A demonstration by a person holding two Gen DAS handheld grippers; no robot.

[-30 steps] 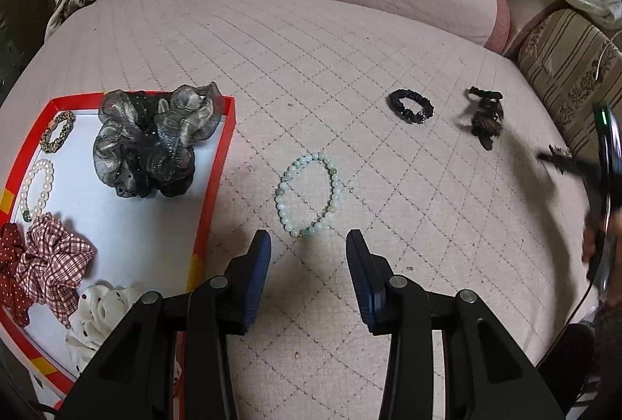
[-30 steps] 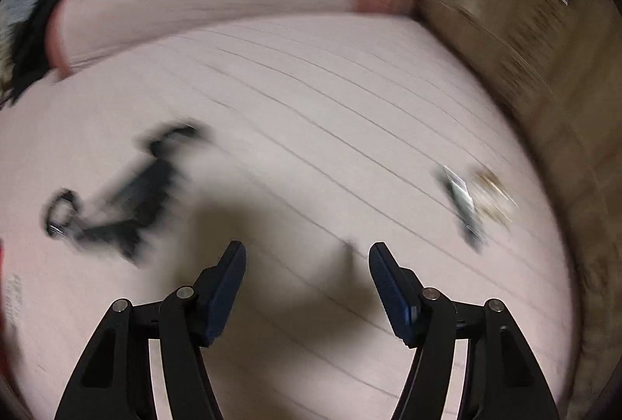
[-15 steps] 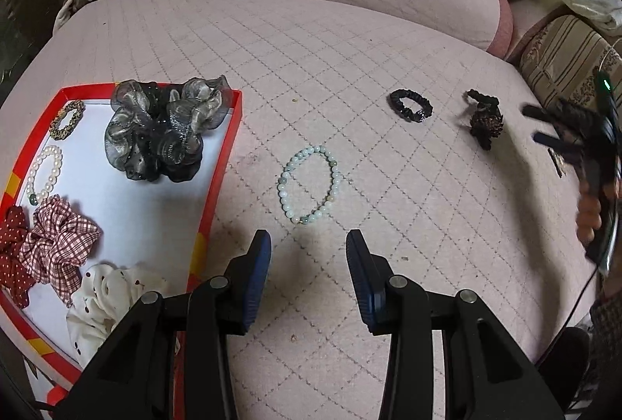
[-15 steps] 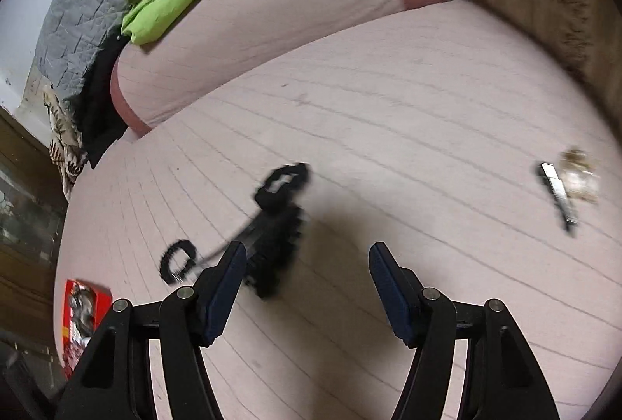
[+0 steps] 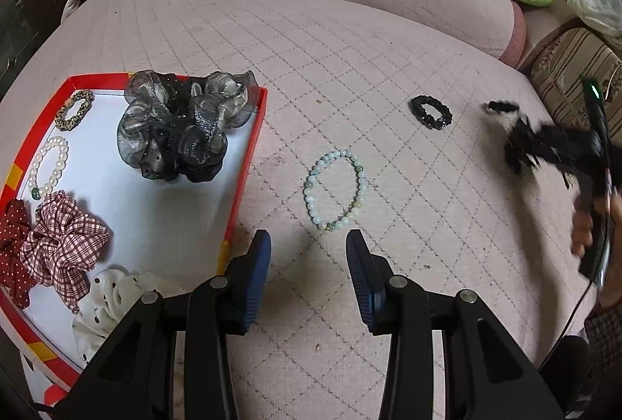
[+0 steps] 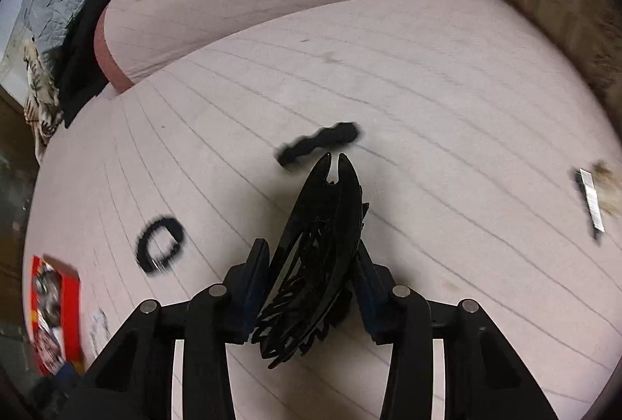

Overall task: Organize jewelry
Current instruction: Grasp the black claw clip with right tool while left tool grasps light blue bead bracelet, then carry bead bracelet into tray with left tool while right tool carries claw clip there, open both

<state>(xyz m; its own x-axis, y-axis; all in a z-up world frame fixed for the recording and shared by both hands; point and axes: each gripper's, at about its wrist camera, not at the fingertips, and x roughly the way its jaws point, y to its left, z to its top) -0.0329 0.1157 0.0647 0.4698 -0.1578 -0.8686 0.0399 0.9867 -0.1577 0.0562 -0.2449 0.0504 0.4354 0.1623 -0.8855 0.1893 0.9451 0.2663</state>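
Meanwhile, a black claw hair clip (image 6: 311, 257) is clamped between the jaws of the right gripper (image 6: 311, 280), which have just been closing on it, above a pink quilted bed (image 5: 350, 70). A black hair tie (image 6: 160, 245) is seen lying nearby. The left gripper (image 5: 307, 257) is held with its jaws partly apart and nothing between them, just short of a pale beaded bracelet (image 5: 336, 189). Scrunchies and bracelets are gathered in a red-rimmed tray (image 5: 248, 155) at left.
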